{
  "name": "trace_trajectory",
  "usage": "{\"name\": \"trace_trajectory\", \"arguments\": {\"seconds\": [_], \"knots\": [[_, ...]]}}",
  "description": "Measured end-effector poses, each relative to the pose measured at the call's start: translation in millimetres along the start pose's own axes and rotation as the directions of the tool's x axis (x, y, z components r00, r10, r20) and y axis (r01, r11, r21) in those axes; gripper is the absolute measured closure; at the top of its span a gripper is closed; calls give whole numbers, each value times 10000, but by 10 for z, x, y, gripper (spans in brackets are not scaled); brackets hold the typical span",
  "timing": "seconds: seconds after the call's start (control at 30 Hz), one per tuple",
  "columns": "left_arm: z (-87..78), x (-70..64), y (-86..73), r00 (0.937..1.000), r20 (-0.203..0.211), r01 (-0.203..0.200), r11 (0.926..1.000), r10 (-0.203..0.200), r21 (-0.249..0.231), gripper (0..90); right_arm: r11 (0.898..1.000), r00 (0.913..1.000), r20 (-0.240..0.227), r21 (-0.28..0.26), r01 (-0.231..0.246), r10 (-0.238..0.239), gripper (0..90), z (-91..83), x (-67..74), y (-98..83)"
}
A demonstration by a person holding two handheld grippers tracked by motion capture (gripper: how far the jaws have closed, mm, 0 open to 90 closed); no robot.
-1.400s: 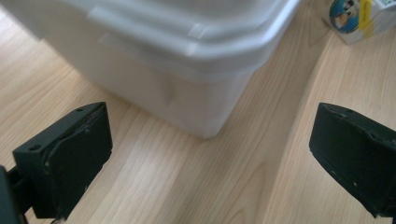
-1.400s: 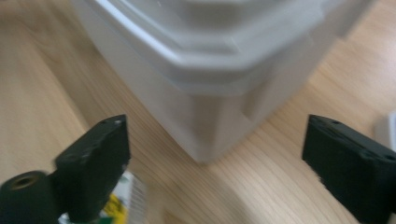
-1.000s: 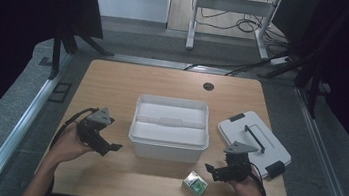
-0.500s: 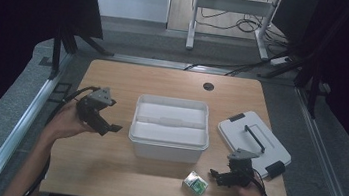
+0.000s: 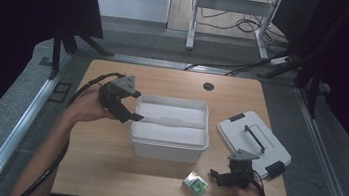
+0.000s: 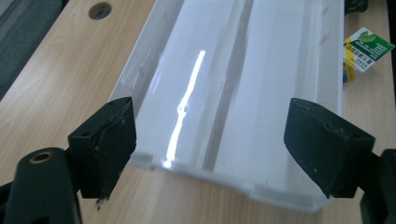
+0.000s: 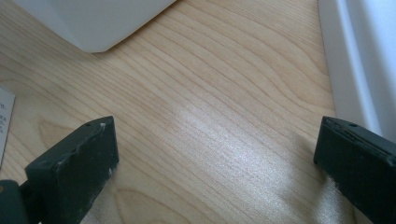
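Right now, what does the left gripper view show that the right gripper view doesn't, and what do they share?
The left gripper view looks into the open white bin, with the table's round hole beyond it and the green-and-white small box past the bin's far end. The right gripper view has the white lid's edge at its right. Both share the wooden table, the bin and open black tongs.
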State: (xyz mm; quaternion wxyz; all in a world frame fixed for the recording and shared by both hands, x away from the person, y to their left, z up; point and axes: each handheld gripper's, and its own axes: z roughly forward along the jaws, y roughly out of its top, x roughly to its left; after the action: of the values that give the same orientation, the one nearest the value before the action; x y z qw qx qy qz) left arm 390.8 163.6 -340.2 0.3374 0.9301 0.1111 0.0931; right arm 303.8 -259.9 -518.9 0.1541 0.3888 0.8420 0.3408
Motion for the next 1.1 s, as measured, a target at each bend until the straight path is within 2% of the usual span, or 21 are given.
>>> {"name": "trace_trajectory", "arguments": {"seconds": [0.23, 0.4, 0.57, 0.67, 0.73, 0.83, 0.93, 1.0, 1.07, 1.1], "knots": [[274, -28, 265, 9973, 455, -582, 9981, 573, 190, 240, 10000, 10000, 37, -2, -33, 33, 0, -1, 4, -1], [479, -58, 410, 9928, 801, -921, 9950, 888, 382, 364, 10000, 10000, 58, -16, -50, 50, 0, -1, 6, -2], [704, -81, 517, 9877, 1067, -1225, 9895, 1140, 770, 475, 10000, 10000, 65, -23, -44, 44, 0, 0, 7, -3], [824, -83, 545, 9856, 1149, -1364, 9848, 1239, 1079, 546, 10000, 10000, 65, -23, -41, 41, 0, 0, 7, -3], [891, -80, 548, 9819, 1304, -1529, 9809, 1371, 1203, 598, 10000, 10000, 66, -23, -44, 44, 0, 0, 7, -3], [967, -58, 543, 9799, 1577, -1423, 9819, 1219, 1250, 677, 10000, 10000, 54, -17, -24, 24, 0, -1, 5, -3], [1020, -41, 529, 9788, 1657, -1444, 9796, 1207, 1397, 760, 10000, 10000, 57, -17, -25, 26, 0, -1, 5, -3], [1027, -35, 525, 9762, 1771, -1492, 9801, 1250, 1308, 807, 10000, 10000, 56, -16, -25, 25, 0, -1, 5, -4], [1030, -35, 529, 9777, 1646, -1529, 9790, 1301, 1347, 857, 10000, 10000, 54, -18, -24, 24, 0, -1, 5, -4], [1028, -28, 532, 9762, 1742, -1536, 9792, 1295, 1326, 872, 10000, 10000, 54, -16, -26, 26, 0, -1, 5, -3]]}}
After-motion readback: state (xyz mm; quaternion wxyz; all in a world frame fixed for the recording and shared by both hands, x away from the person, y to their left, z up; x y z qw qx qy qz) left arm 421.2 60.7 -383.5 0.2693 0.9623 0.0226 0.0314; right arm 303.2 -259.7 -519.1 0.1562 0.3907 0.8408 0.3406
